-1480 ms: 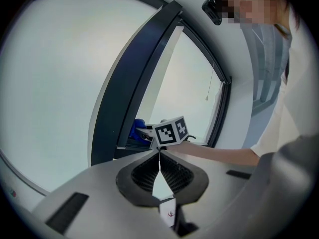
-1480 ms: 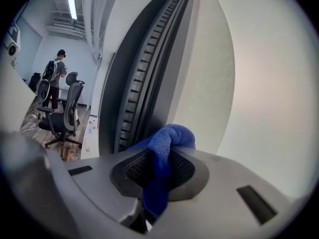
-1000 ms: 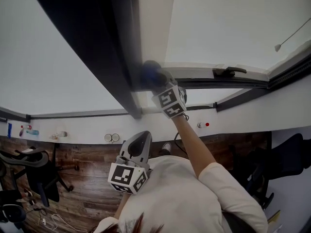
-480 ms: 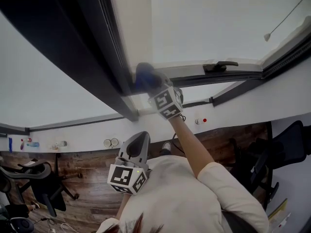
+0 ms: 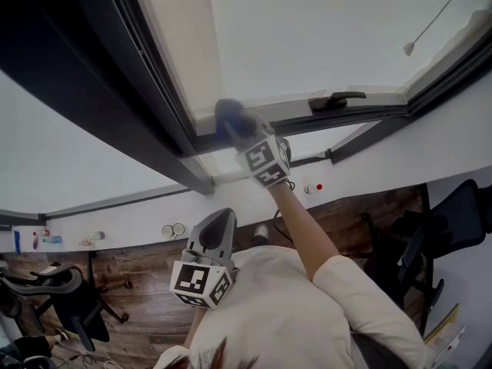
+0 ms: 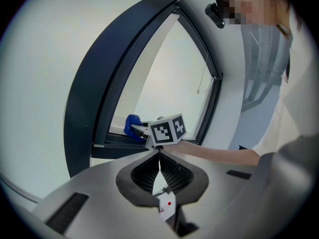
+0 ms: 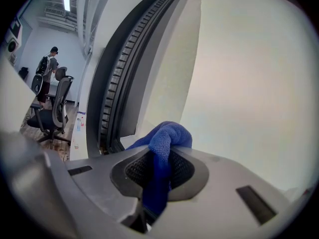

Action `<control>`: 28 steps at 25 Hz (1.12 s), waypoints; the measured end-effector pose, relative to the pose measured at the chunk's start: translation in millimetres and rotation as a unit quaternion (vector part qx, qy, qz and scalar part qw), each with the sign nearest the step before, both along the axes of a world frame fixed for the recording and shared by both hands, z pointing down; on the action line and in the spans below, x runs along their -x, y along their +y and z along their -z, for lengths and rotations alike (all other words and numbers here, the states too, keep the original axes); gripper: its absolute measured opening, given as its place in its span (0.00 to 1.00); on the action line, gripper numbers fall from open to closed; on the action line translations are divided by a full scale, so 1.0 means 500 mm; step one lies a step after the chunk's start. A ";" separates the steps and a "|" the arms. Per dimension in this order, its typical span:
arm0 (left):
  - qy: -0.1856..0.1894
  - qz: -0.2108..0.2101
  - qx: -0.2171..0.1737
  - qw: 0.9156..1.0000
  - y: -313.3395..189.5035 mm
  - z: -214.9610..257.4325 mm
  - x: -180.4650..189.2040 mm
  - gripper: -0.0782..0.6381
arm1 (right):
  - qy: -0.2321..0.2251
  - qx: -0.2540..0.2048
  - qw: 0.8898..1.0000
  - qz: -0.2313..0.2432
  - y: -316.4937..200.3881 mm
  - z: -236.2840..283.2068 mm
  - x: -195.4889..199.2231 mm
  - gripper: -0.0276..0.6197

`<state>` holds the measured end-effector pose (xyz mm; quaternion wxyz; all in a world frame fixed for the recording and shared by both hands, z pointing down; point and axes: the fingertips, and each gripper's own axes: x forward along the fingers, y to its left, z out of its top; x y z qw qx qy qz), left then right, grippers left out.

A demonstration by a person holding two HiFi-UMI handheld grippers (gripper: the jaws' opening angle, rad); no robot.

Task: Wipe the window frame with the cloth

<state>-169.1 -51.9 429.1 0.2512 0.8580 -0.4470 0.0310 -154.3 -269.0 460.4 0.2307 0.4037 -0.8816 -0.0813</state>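
Looking up at it, the big dark window frame [image 5: 92,75] takes up most of your head view, slanting from the top left down to the lower corner, with the pale glass pane [image 5: 323,29] to its right. Below you is the wooden floor [image 5: 146,298], with an office chair [image 5: 65,298] off to the left.

Your right gripper [image 5: 237,131] is reached up to that lower corner. Its jaws are clamped on the blue cloth [image 5: 229,118], and the bunched end of the cloth is pressed against the frame where the diagonal bar meets the bottom rail. From the right gripper view you can see the cloth [image 7: 162,138] pinched between the pads and hanging down through them, with the ribbed frame channel [image 7: 107,93] just to its left.

Your left gripper [image 5: 219,220] is held low near your chest, well away from the window. Its jaws are pressed together with nothing between them.

Further right on the bottom rail are the small window handle [image 5: 336,98] and a tiny cord pull [image 5: 408,49].
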 end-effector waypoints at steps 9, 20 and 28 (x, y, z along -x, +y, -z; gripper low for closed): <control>-0.001 -0.005 0.001 1.000 -0.009 -0.002 -0.024 0.12 | -0.002 -0.002 1.000 -0.013 -0.009 0.000 -0.043 0.12; -0.001 -0.013 -0.002 1.000 -0.012 0.004 -0.045 0.12 | -0.003 -0.002 1.000 -0.027 -0.014 0.002 -0.083 0.12; -0.002 -0.014 -0.006 1.000 -0.010 0.008 -0.060 0.12 | -0.001 -0.003 0.999 -0.043 -0.017 0.002 -0.128 0.12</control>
